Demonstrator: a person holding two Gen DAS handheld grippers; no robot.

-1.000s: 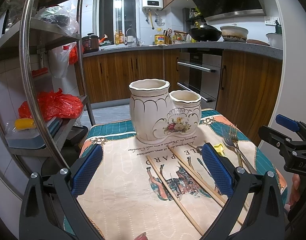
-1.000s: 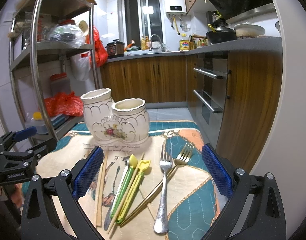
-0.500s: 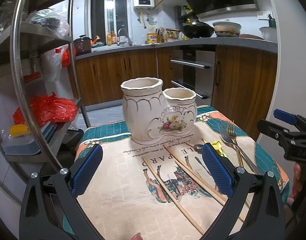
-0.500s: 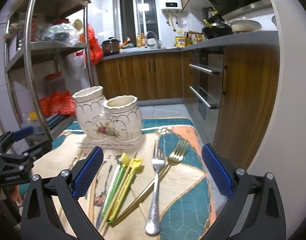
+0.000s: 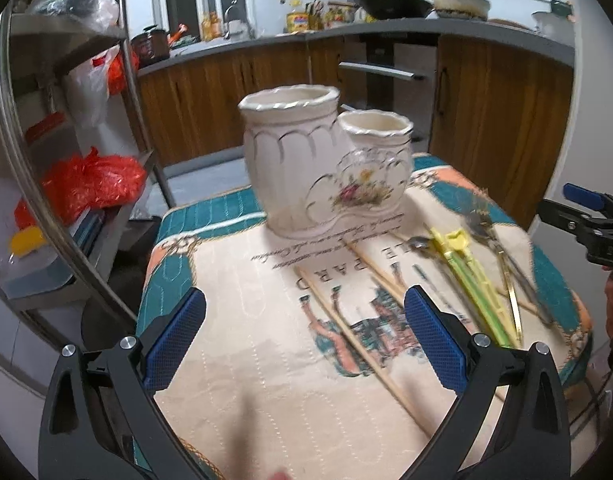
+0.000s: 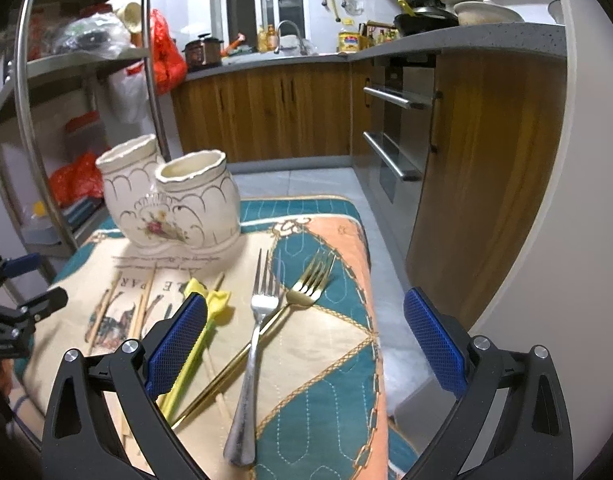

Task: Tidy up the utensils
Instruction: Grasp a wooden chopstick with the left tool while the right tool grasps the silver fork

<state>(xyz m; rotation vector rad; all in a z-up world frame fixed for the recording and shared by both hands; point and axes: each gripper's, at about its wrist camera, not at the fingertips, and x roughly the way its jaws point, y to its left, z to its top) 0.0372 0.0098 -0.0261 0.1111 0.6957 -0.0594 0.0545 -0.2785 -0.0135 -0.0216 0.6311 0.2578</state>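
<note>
Now the right gripper (image 6: pixel 304 344) hangs spread and empty over the silver fork (image 6: pixel 252 354), whose handle runs toward it, tines toward the holder (image 6: pixel 174 208). Left gripper (image 5: pixel 304 338), likewise spread, hovers nearer the chopsticks (image 5: pixel 346 320).

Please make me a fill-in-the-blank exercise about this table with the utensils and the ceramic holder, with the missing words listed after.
1. The ceramic utensil holder has ____ openings, both with nothing in them.
2. The handle of the silver fork crosses over the handle of the ____ fork.
3. Both the left tongs and the right tongs are ____ and hold nothing.
4. The wooden chopsticks lie flat on the ____, not in the holder.

Missing words: two; gold; open; tablecloth
</note>
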